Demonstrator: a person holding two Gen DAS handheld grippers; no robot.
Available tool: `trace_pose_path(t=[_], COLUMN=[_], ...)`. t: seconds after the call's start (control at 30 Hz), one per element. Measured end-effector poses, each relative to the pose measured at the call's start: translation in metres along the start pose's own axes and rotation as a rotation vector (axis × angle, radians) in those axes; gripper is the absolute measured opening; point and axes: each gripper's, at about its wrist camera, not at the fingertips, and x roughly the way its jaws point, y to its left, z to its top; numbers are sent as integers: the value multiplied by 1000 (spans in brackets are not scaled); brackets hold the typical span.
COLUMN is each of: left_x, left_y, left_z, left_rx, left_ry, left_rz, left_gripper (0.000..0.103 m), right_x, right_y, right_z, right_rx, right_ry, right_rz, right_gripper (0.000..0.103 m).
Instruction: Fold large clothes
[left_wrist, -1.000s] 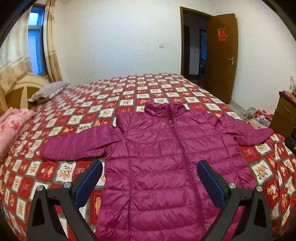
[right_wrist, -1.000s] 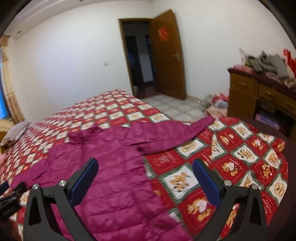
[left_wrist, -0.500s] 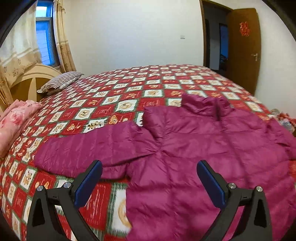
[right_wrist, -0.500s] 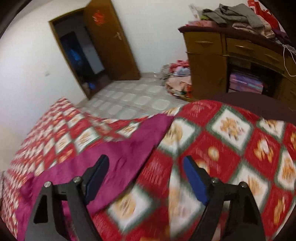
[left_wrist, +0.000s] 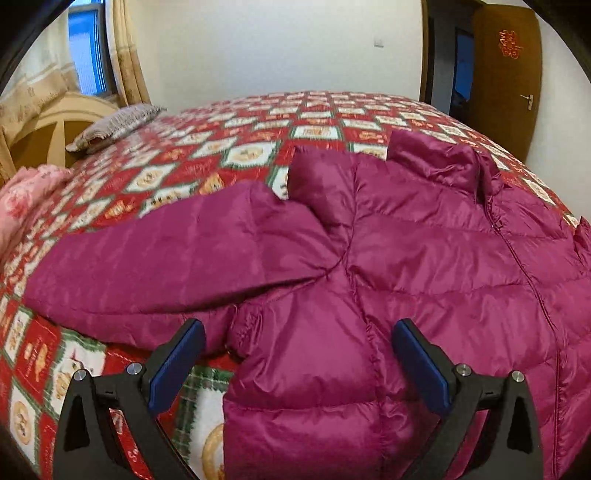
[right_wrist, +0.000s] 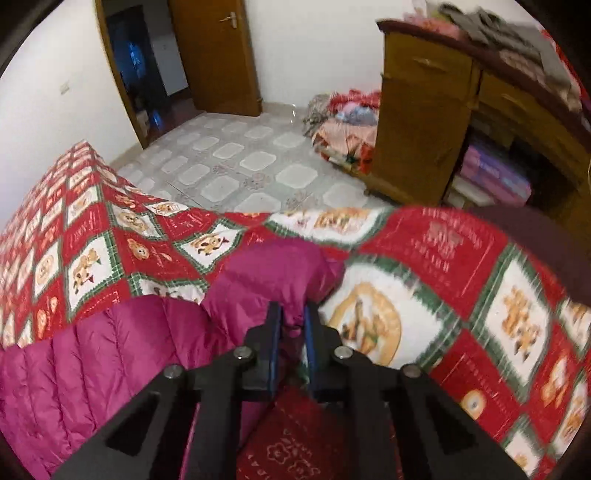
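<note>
— Listing the holdings: what is gripped, and by which tool?

— Right gripper (right_wrist: 292, 325): jaws drawn nearly together, with a pinch of the magenta down jacket (left_wrist: 424, 266) caught between the blue pads. The fabric taken is the cuff end of the right sleeve (right_wrist: 273, 273), bunched just ahead of the fingertips. The sleeve end is judged to be chosen so that the sleeve can be carried over the body.

— And the other tool?

— Left gripper (left_wrist: 297, 363): jaws spread wide, nothing held. The jacket's side edge, below the armpit, lies between the pads, untouched by them. The left sleeve (left_wrist: 155, 258) is stretched out ahead and to the left of it.

— Where is the garment kept?

— Spread front-up, zipped, on the red patterned bedspread (left_wrist: 229, 147), collar on the far side of the left gripper. A flat layout is judged to suit folding; no fold is yet made.
</note>
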Motion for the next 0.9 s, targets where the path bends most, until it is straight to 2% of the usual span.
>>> trace_pose_path(t=[0.07, 0.17, 0.23, 0.4, 0.5, 0.6, 0.67, 0.73, 0.8, 0.83, 0.87, 0.9], left_x=[5, 10, 9, 6, 2, 0, 0, 0, 0, 0, 0, 0], left_y=[3, 11, 11, 11, 23, 34, 38, 37, 37, 37, 37, 37], left_z=[-1, -4, -4, -7, -9, -12, -13, -13, -13, -13, -13, -13], left_rx=[-20, -66, -73, -82, -139, -196, -216, -215, -215, -216, -218, -220], left_ry=[31, 54, 48, 37, 20, 3, 2, 0, 1, 1, 1, 1], left_rz=[-21, -61, -63, -58, -73, -115, -137, -138, -140, -141, -144, -147], left_gripper=[102, 102, 102, 102, 102, 102, 102, 102, 102, 102, 102, 102], right_x=[-3, -38, -73, -170, -210, -227, -228, -221, -210, -201, -197, -189], right_y=[-6, 5, 25, 108, 165, 212, 233, 247, 247, 242, 237, 227], right_z=[1, 2, -1, -28, -60, -96, -115, -128, -132, -129, -128, -120], right_rx=[16, -14, -73, -293, -418, -505, -534, -550, -538, -521, -502, -469], right_ry=[-16, -109, -172, -314, -326, -286, -256, -248, -227, -206, -193, -192], right_rz=[39, 118, 185, 362, 483, 588, 617, 597, 562, 541, 523, 495], right_gripper=[10, 9, 9, 8, 8, 8, 8, 9, 18, 42, 81, 94])
